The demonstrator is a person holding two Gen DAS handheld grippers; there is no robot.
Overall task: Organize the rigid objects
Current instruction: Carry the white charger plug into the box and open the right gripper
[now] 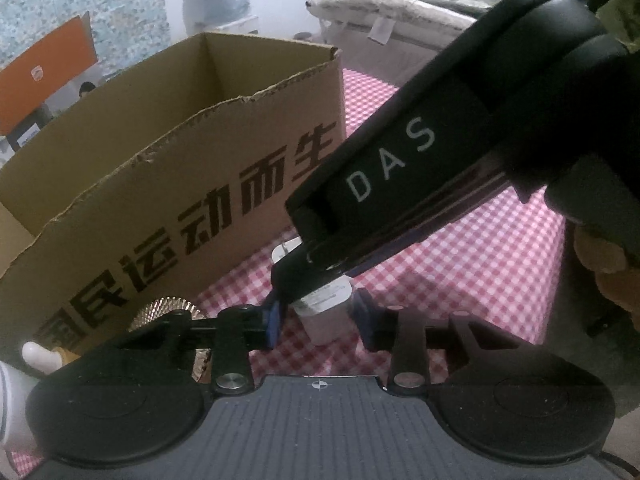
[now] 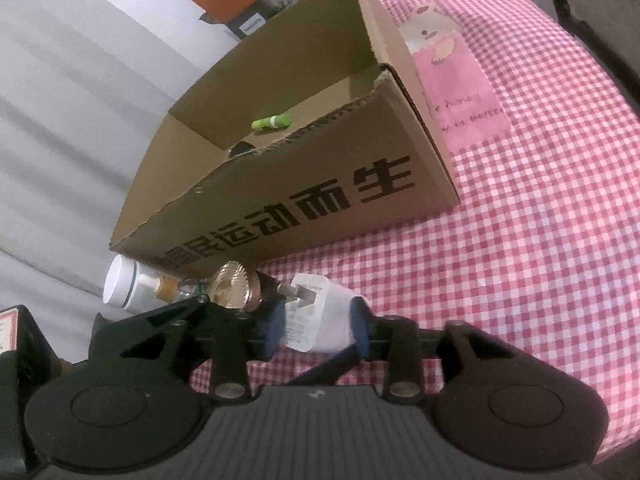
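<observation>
A white plug adapter (image 2: 316,316) lies on the checkered cloth in front of an open cardboard box (image 2: 304,192). My right gripper (image 2: 316,326) has its blue pads on both sides of the adapter, closed on it. In the left wrist view my right gripper's black body (image 1: 420,160) reaches down over the same adapter (image 1: 324,312). My left gripper (image 1: 320,320) is open, its blue pads either side of the adapter with gaps. A green tube (image 2: 271,122) lies inside the box.
A gold-capped bottle (image 2: 236,288) and a white-capped bottle (image 2: 124,286) lie left of the adapter against the box (image 1: 168,184). A pink card (image 2: 456,80) lies on the red-white checkered cloth (image 2: 540,220). A bed with blankets (image 1: 400,12) is behind.
</observation>
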